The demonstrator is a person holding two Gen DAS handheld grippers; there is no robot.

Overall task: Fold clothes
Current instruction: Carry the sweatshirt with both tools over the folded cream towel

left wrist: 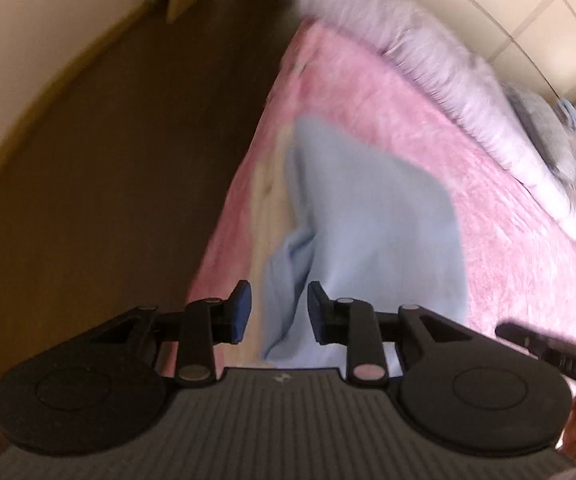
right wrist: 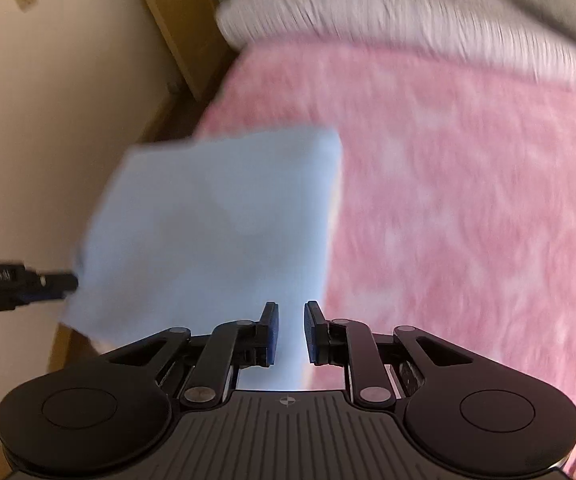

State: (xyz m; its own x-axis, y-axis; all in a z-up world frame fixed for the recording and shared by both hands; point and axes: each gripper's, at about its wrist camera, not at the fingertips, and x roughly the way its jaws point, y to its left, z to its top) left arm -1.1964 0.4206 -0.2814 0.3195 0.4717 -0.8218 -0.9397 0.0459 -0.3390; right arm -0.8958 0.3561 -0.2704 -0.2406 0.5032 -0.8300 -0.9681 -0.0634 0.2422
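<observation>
The light blue garment (left wrist: 372, 216) lies on the pink bedspread (left wrist: 388, 120) along the bed's side edge, its near end reaching the edge next to the floor. In the left wrist view its far part lies flat with a straight outer side, while the near part is bunched into lengthwise folds that run between the fingers of the left gripper (left wrist: 279, 312). In the right wrist view the same cloth (right wrist: 215, 232) appears as a smooth, roughly four-sided panel; its far corner rests on the bedspread (right wrist: 468, 184), and its left portion stands out past the bed edge against the wall. Both frames are blurred, so seams and garment type cannot be told.

Left gripper: jaws moderately apart, blue pads (left wrist: 241, 308) clear of the cloth on either side, nothing clamped. Right gripper (right wrist: 291, 332): jaws narrowly apart with a visible gap, cloth seen beyond the gap; no grip is evident. The left tool's black body (right wrist: 19, 284) enters the right view at the left edge, its tip at the garment's left border; contact there cannot be told.

A pale lilac ribbed blanket (left wrist: 408, 44) lies along the bed's far edge. A grey cushion (left wrist: 544, 128) sits beyond it. Dark brown floor (left wrist: 127, 160) borders the bed, with a cream wall (right wrist: 47, 100) behind.
</observation>
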